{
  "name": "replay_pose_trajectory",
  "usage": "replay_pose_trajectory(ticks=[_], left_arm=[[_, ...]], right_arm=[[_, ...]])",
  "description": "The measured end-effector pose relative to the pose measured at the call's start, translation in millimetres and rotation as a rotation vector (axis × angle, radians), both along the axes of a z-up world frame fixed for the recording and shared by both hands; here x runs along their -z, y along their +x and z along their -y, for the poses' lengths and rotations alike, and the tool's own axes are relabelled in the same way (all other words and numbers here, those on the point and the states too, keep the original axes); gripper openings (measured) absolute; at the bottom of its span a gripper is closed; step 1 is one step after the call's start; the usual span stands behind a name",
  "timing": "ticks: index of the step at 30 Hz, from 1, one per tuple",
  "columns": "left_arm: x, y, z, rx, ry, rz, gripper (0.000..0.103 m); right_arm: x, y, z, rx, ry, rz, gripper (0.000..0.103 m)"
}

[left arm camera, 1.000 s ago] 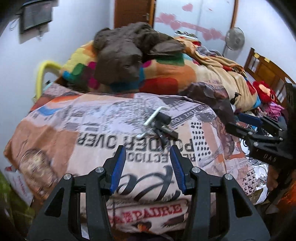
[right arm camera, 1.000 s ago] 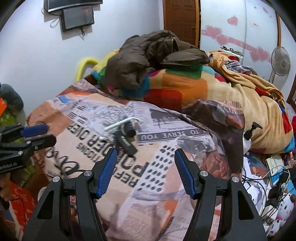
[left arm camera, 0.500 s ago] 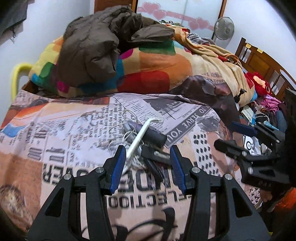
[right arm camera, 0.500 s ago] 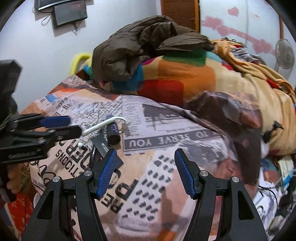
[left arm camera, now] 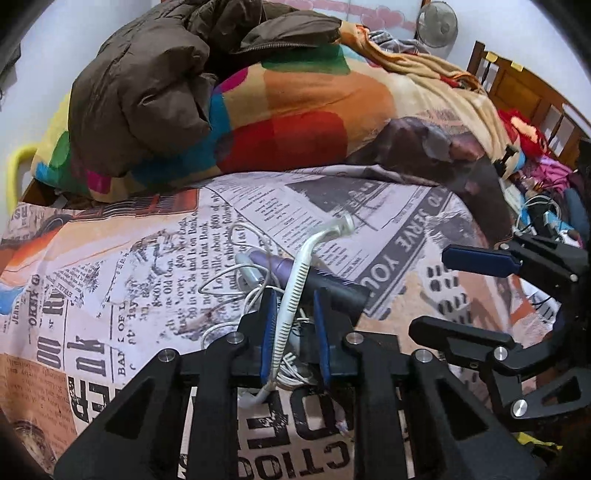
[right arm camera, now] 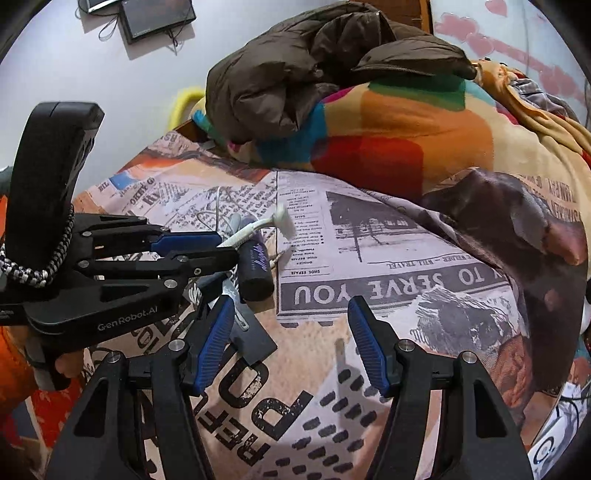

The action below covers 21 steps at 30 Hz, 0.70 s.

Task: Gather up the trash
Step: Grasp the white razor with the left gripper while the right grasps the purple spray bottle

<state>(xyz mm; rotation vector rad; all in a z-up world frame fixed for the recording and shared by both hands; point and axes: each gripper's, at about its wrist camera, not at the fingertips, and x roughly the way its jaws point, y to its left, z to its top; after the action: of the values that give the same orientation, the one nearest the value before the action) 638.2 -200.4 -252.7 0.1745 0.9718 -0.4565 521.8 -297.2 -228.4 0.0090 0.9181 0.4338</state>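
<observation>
A white disposable razor (left arm camera: 295, 288) lies in a small heap on the newspaper-print bedsheet (left arm camera: 110, 295), with a dark purple tube (left arm camera: 332, 288), tangled white cable (left arm camera: 225, 280) and a flat black piece (right arm camera: 255, 343). My left gripper (left arm camera: 292, 295) straddles the razor's handle and its jaws are closing. The handle leans on the left pad and a gap shows at the right pad. In the right wrist view the left gripper (right arm camera: 223, 246) comes in from the left, the razor (right arm camera: 255, 227) sticking out past its tips. My right gripper (right arm camera: 290, 306) hovers beside the tube (right arm camera: 255, 269), jaws closing slightly, nothing between them.
A brown jacket (left arm camera: 155, 81) lies on a patchwork blanket (left arm camera: 314, 118) behind the heap. A dark crumpled cloth (left arm camera: 424, 147) sits at the right. Cables and clutter (left arm camera: 535, 206) fill the far right by a wooden headboard (left arm camera: 517, 88). A fan (left arm camera: 437, 26) stands behind.
Both grippers have come down and forward to the heap. The left jaws, wide before, have narrowed around the razor handle. The right gripper now sits close beside the tube.
</observation>
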Motion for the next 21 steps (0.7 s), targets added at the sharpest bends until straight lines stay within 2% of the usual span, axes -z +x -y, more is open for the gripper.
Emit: replay_pose_trajectory(ticks=[3,5,9,12,15,18,21], left_arm=[[2.9,1.1,-3.6,-0.007,-0.016,-0.003,0.017],[6.5,1.2,-5.7,-0.018,-0.003,-0.002,0.008],[5.4,0.0,-11.3,-0.056,-0.013,-0.036,0.008],[-3.5,-4.5,-20.5,-0.089,-0.053,-0.044,0.008],[-17.2,-15.6,-30.5,-0.098,-0.07,-0.01,0.008],[-25.4,-24.0,-42.5,-0.124,-0.095,0.003,0.008],[-28.9,-34.3,-56.6,-0.16,-0.14,0.004,0.008]], right_arm=[[3.1,4.0,-4.7,-0.019,-0.016,-0.014,0.049],[4.4,6.8,-6.8,-0.021,-0.01,-0.022,0.046],[4.4,13.3,-12.3,-0.024,0.023,-0.031,0.042],[3.8,20.9,-18.3,-0.03,0.038,-0.033,0.04],[4.3,28.9,-25.9,-0.048,0.037,-0.024,0.039],[11.0,42.9,-35.2,-0.068,0.034,-0.059,0.039],[20.2,52.4,-44.2,-0.072,0.007,-0.094,0.031]])
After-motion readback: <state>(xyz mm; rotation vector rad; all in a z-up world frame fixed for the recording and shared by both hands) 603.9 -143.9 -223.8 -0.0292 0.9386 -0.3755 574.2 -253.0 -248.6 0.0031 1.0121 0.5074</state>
